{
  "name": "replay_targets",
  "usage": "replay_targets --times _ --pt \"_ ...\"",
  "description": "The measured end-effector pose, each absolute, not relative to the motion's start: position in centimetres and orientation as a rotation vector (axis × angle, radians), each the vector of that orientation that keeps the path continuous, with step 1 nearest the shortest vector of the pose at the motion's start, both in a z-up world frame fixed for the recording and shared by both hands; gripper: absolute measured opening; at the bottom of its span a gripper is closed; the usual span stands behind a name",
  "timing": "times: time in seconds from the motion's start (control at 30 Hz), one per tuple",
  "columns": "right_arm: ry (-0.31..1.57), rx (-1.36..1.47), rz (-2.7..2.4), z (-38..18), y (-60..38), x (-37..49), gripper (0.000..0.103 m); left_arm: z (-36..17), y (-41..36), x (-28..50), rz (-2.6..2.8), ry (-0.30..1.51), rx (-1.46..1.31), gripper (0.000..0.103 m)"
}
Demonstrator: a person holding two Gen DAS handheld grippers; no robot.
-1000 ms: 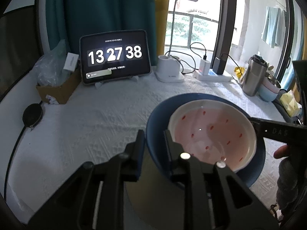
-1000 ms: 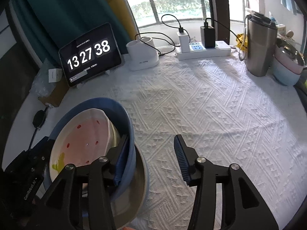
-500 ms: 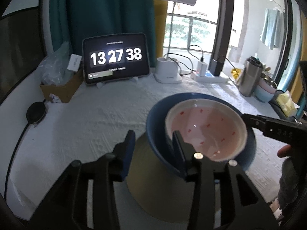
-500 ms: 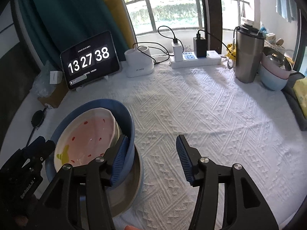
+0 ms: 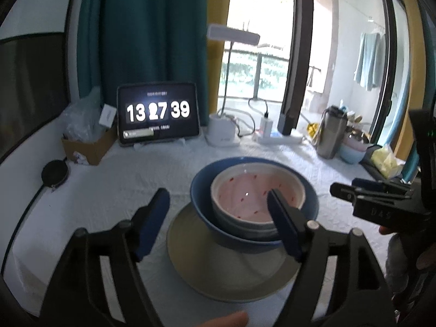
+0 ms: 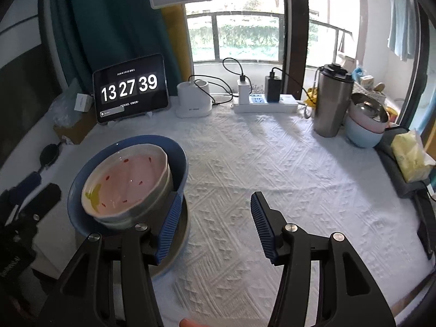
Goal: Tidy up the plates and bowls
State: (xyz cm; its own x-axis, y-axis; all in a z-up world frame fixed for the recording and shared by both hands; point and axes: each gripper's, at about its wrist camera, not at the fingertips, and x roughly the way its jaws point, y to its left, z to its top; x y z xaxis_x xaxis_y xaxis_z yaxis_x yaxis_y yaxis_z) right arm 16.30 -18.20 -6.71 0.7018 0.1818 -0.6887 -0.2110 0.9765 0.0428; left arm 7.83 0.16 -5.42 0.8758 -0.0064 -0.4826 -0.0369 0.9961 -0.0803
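A grey plate (image 5: 218,272) lies on the white tablecloth. A blue bowl (image 5: 201,199) stands on it, and a white bowl (image 5: 256,190) with a pink, red-speckled inside is nested in the blue one. My left gripper (image 5: 218,223) hangs just in front of the stack; its jaws are opening wide and its pads touch nothing. In the right wrist view my right gripper (image 6: 215,218) is open over bare cloth, its left finger (image 6: 169,226) beside the blue bowl (image 6: 179,158) and over the plate (image 6: 183,229) rim. The left gripper (image 6: 38,190) shows at the left edge.
At the back stand a tablet clock (image 6: 130,90), a lamp base (image 6: 193,100) and a power strip (image 6: 264,103) with cables. A steel tumbler (image 6: 332,100), stacked pastel bowls (image 6: 365,125) and a yellow tissue pack (image 6: 411,155) line the right side. A cardboard box (image 5: 87,144) sits back left.
My left gripper let go of the blue bowl's rim, opened wide and drew back and up. My right gripper also backed away from the bowl. The stack now rests on the plate.
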Motion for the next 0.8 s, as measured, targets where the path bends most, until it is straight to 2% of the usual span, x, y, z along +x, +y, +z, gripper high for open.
replay_targets --times 0.27,0.8 --pt "0.661 -0.051 0.162 -5.1 -19.7 13.1 0.056 -3.3 0.3 4.3 0.022 0.356 -0.087 0.090" --pt "0.430 -0.108 0.076 -3.2 -21.0 4.5 0.056 -1.6 -0.6 -1.7 0.048 0.198 -0.074 0.091"
